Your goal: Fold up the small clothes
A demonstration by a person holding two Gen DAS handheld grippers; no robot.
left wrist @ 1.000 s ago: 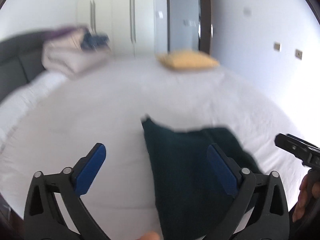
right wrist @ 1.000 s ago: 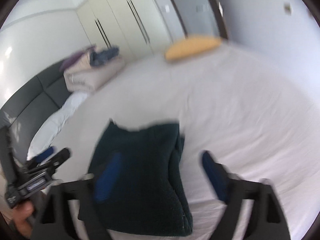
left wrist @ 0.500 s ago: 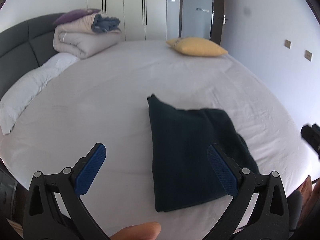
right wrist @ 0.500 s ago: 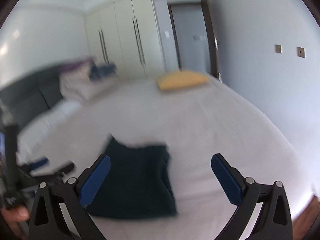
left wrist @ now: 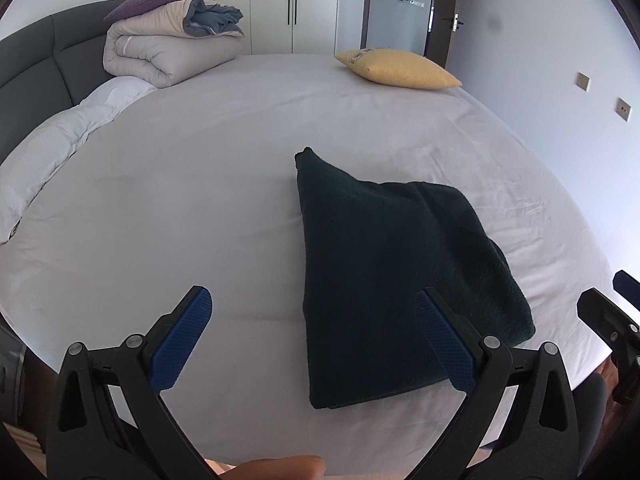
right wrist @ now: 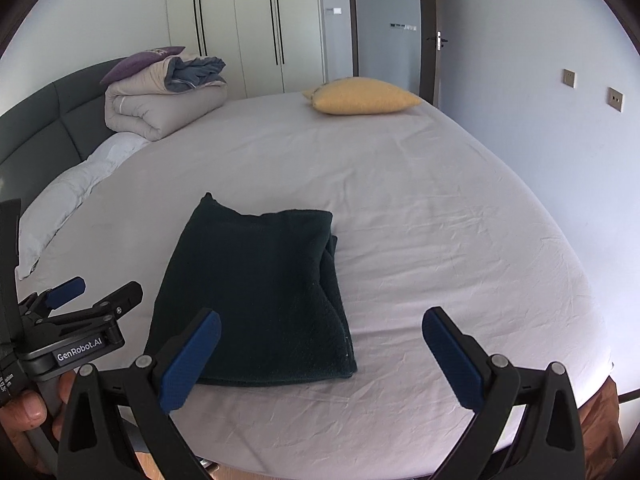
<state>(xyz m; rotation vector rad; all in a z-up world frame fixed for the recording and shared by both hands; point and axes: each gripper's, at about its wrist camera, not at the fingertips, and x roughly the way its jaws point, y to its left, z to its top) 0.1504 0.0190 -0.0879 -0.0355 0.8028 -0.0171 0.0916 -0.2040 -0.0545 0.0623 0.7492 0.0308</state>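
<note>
A dark green garment lies folded into a thick rectangle on the white bed sheet, near the front edge. My left gripper is open and held above the bed's front edge, its right blue pad in line with the garment's near side. My right gripper is open too, raised above the front edge just right of the garment. Neither holds anything. In the right wrist view the left gripper shows at the far left, held by a hand.
A yellow pillow lies at the bed's far side. A rolled beige duvet with a purple cushion rests against the grey headboard, white pillows below it. Wardrobes and a door stand behind.
Both grippers have drawn back and up from the folded garment and steadied; the views went from blurred to sharp. The garment stayed flat on the sheet.
</note>
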